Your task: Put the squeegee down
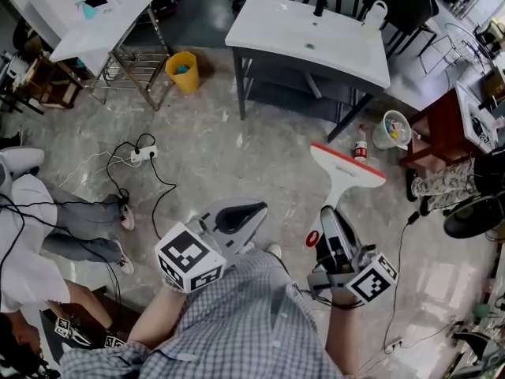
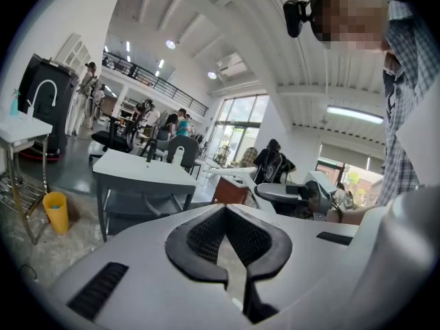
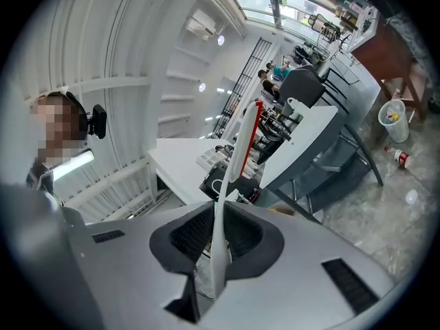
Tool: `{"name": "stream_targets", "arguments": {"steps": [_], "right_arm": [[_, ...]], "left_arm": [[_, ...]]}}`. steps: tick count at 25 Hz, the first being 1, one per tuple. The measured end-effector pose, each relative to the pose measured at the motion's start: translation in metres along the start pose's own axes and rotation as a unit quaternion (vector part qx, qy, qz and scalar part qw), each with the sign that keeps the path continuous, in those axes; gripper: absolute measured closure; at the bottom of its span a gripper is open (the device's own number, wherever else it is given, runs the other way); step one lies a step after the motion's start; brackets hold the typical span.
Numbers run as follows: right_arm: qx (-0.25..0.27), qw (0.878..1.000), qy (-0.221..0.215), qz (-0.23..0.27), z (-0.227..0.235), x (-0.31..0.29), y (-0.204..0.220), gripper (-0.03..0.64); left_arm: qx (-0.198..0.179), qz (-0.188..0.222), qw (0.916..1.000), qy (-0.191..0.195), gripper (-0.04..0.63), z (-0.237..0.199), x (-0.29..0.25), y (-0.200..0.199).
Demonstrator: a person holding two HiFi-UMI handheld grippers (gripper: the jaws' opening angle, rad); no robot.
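Observation:
In the head view a white squeegee (image 1: 347, 172) with a red blade strip sticks out forward and up from my right gripper (image 1: 328, 212), above the marble floor. The right gripper view has its thin white handle (image 3: 221, 225) pinched between the dark pads, with the red-edged blade (image 3: 249, 139) rising beyond my right gripper (image 3: 218, 210), which is shut on it. My left gripper (image 1: 251, 210) hovers to the left of the squeegee, apart from it. In its own view the left gripper (image 2: 225, 209) has its jaw tips together with nothing between them.
A white sink table (image 1: 308, 38) stands ahead, a second white sink stand (image 1: 102, 26) at the upper left with a yellow bucket (image 1: 183, 71) beside it. A white bucket (image 1: 392, 129), a bottle (image 1: 360, 144) and a brown cabinet (image 1: 450, 129) are at right. A seated person (image 1: 79, 219) and cables (image 1: 142, 155) are at left.

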State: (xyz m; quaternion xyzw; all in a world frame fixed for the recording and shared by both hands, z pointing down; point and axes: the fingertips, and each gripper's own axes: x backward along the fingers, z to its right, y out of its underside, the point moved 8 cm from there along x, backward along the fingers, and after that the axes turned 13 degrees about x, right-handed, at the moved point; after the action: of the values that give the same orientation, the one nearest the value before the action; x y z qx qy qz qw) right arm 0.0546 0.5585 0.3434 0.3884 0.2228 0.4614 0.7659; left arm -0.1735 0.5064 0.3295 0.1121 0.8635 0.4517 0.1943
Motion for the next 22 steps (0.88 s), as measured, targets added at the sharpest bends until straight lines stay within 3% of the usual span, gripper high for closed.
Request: {"name": "stream_targets", "arguments": {"steps": [13,22], "right_arm": [[-0.001,0.999,0.028,0.022,-0.007,0.008,0.016,0.578],[-0.003,1.000,0.021,0.008,0.024,-0.011,-0.003,0.578]], "left_arm": [[-0.009,-0.013,0.9997,0.017,0.591,-0.010,0.006,0.005],[-0.007,-0.007,1.0000,-0.003,0.591,-0.019,-0.014,-0.010]]}}
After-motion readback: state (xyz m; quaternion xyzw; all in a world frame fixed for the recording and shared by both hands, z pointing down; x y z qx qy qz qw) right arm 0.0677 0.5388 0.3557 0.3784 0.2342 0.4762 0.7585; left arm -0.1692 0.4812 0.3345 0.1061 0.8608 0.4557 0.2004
